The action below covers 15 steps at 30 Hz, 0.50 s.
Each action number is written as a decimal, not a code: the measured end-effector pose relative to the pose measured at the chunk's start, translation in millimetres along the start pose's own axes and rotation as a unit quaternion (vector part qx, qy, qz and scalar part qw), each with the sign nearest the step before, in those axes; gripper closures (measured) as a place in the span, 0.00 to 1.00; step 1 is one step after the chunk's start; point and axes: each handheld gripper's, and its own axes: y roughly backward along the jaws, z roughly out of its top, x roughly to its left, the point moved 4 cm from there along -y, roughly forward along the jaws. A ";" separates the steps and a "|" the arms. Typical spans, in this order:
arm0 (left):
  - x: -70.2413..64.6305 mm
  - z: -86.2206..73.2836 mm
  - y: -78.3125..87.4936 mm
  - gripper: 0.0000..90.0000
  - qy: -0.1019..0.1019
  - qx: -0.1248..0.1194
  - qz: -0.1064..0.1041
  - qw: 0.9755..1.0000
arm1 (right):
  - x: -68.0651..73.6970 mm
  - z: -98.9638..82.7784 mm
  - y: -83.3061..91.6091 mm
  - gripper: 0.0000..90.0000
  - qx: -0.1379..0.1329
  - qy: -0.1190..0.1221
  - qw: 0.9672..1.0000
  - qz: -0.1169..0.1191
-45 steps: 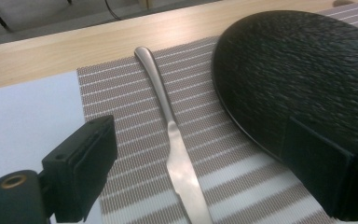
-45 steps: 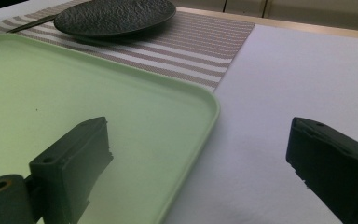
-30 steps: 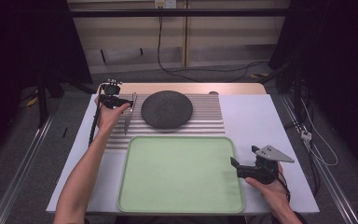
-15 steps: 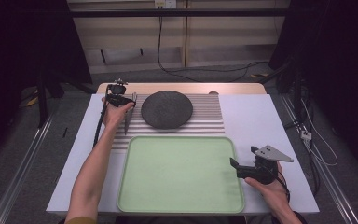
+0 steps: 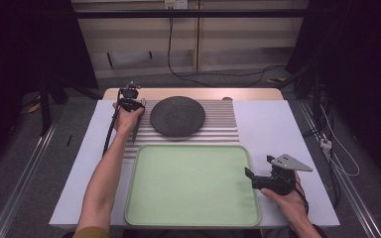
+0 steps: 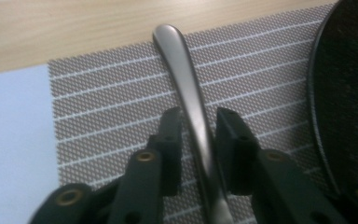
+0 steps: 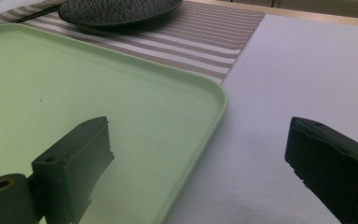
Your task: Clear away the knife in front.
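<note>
With the left gripper (image 6: 193, 135) jaws just closing round the metal handle (image 6: 186, 88) lying on the striped mat (image 5: 218, 126) at the plate's (image 5: 177, 116) nine o'clock, the smooth handle could slip out; the right gripper (image 7: 200, 163) jaws gape empty.

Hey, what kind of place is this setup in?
Probably a lab or recording studio staging a dining table: black curtains all round, loose cables on the floor, and a placemat, plate and tray.

L gripper (image 6: 198, 140) jaws just closing narrow; R gripper (image 7: 200, 172) jaws wide apart.
</note>
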 end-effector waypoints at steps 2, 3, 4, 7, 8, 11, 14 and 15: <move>0.2 0.7 0.8 0.84 0.003 0.011 -0.001 1.000 | 0.2 0.1 0.0 0.08 -0.001 0.001 1.000 0.001; -0.5 1.0 1.2 0.84 0.001 0.018 -0.002 1.000 | 0.4 0.1 0.2 0.08 -0.001 0.001 1.000 0.001; -0.8 1.5 0.9 0.84 0.004 0.020 0.000 1.000 | 0.4 0.1 0.2 0.08 -0.001 0.001 1.000 0.001; -1.9 2.2 1.3 0.85 0.007 0.029 0.004 1.000 | 0.7 0.0 0.6 0.08 -0.001 0.001 1.000 0.000; -2.0 2.1 1.7 0.85 0.010 0.031 0.003 0.999 | 0.7 0.0 0.6 0.08 -0.001 0.001 1.000 0.001; -2.4 1.8 2.0 0.85 0.006 0.035 0.004 0.999 | 0.5 -0.1 0.5 0.08 -0.001 0.001 1.000 0.001; -1.9 1.5 2.7 0.86 0.007 0.039 0.005 0.999 | 0.5 -0.2 0.2 0.08 -0.001 0.001 1.000 0.001; -2.9 1.3 2.9 0.87 0.006 0.040 0.006 0.999 | 0.5 -0.1 0.2 0.08 -0.001 0.001 1.000 0.001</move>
